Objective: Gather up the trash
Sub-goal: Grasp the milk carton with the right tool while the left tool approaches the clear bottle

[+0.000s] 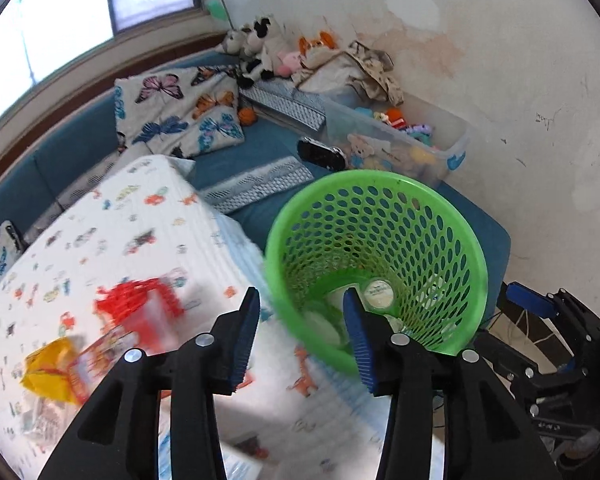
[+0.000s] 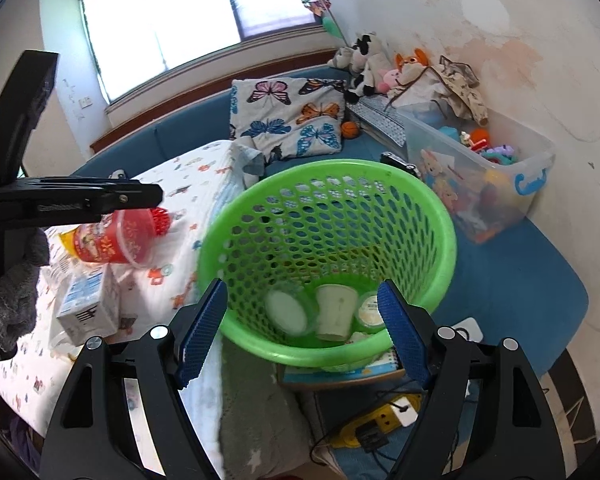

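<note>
Trash sits in green perforated plastic basket: paper cup, lidded tubs. Left gripper parted, empty; right gripper wide, empty. Next, probably: red plastic cup on bed.

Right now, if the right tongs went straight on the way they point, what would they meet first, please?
Most likely the green basket: the right tongs, open and empty, straddle its near rim and aim into it, toward the paper cup at the bottom. Depth is hard to judge.
</note>
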Demonstrator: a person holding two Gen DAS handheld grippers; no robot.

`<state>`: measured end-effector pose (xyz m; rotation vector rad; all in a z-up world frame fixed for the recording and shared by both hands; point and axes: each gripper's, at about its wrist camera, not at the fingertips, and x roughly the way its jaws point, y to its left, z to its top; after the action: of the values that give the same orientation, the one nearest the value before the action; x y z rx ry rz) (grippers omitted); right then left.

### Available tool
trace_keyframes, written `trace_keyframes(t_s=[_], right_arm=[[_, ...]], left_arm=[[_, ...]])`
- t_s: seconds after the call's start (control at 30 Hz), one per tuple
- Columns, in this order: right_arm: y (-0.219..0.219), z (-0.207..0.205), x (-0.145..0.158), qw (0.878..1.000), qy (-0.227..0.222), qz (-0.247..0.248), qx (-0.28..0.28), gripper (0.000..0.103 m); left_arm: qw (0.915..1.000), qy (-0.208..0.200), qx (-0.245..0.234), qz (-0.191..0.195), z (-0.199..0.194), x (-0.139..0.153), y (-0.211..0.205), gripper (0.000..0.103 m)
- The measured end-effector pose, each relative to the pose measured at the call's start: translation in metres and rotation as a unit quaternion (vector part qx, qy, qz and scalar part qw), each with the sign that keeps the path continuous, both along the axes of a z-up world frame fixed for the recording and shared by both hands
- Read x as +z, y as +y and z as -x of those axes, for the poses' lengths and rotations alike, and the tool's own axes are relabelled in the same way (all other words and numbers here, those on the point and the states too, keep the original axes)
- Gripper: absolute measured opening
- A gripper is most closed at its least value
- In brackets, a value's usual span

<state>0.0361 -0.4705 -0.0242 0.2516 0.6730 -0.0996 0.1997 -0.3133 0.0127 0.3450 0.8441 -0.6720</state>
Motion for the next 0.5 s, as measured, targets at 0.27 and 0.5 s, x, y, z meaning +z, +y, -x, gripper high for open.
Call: trace_keyframes(t_s=[0.27, 0.5], right_arm=[[0.034, 0.003, 0.009, 0.999, -0.008, 0.002, 0.044, 0.078], [0.078, -0.003, 0.011, 0.995, -0.006, 0.004, 0.1, 0.079]], left_arm=[[0.9983, -0.005, 0.054, 0.024, 0.013, 0.017, 0.071, 0.045], [0.9918, -0.009, 0.12, 0.041, 0.02, 0.02, 0.139, 0.048]])
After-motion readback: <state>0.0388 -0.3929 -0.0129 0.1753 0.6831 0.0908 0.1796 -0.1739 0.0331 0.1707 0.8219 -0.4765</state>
